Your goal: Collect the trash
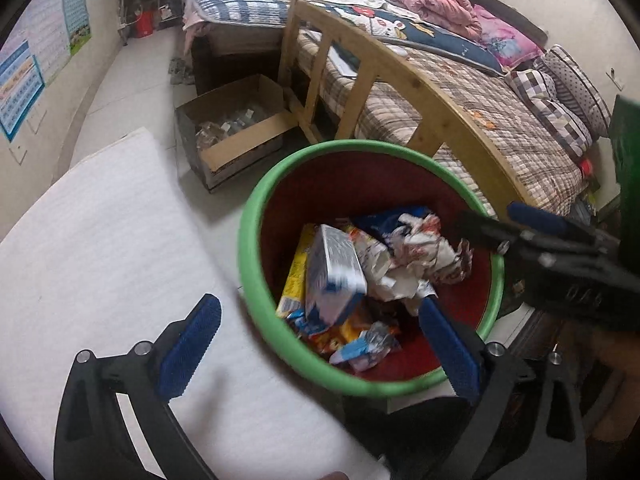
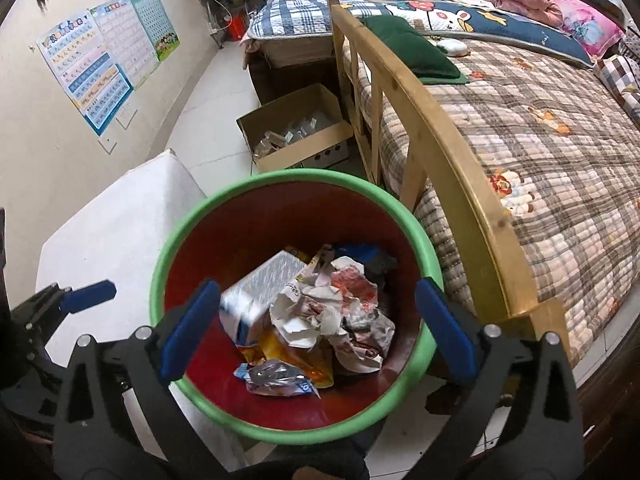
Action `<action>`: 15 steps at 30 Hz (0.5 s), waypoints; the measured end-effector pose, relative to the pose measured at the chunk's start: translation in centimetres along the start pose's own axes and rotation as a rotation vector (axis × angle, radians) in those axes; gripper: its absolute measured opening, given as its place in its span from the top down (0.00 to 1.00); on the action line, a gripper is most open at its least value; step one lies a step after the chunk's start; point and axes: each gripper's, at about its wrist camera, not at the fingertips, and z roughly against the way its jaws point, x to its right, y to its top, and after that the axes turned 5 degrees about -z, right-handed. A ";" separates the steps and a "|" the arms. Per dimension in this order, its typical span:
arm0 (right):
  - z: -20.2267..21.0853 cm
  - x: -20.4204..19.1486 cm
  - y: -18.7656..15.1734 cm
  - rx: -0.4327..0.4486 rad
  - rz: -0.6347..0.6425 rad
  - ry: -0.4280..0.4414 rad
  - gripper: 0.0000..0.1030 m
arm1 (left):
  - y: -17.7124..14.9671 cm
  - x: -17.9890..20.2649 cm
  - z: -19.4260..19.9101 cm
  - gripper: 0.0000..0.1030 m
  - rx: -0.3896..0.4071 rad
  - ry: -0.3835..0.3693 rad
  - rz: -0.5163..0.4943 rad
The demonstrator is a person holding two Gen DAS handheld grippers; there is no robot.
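A red bin with a green rim point(image 1: 256, 200) point(image 2: 176, 232) stands on the floor beside the bed. It holds trash: a blue-and-white carton point(image 1: 334, 272) point(image 2: 260, 288), crumpled paper point(image 1: 416, 252) point(image 2: 340, 308), yellow wrappers point(image 1: 294, 276) and a foil wrapper point(image 2: 280, 378). The carton is blurred. My left gripper point(image 1: 320, 352) is open and empty over the bin's near rim. My right gripper point(image 2: 320, 332) is open and empty above the bin; it also shows in the left wrist view point(image 1: 520, 224) over the bin's right rim. The left gripper shows in the right wrist view point(image 2: 88, 292) at the left.
A white foam board point(image 1: 100, 248) lies left of the bin. An open cardboard box point(image 1: 236, 128) point(image 2: 296, 128) sits on the floor behind it. A wooden bed frame point(image 1: 392, 84) point(image 2: 440, 128) with quilts stands to the right. Posters point(image 2: 96, 64) hang on the left wall.
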 end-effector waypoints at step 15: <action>6.6 -8.5 -4.2 0.058 0.075 0.063 0.05 | -9.2 -8.7 13.5 0.08 0.209 0.250 0.225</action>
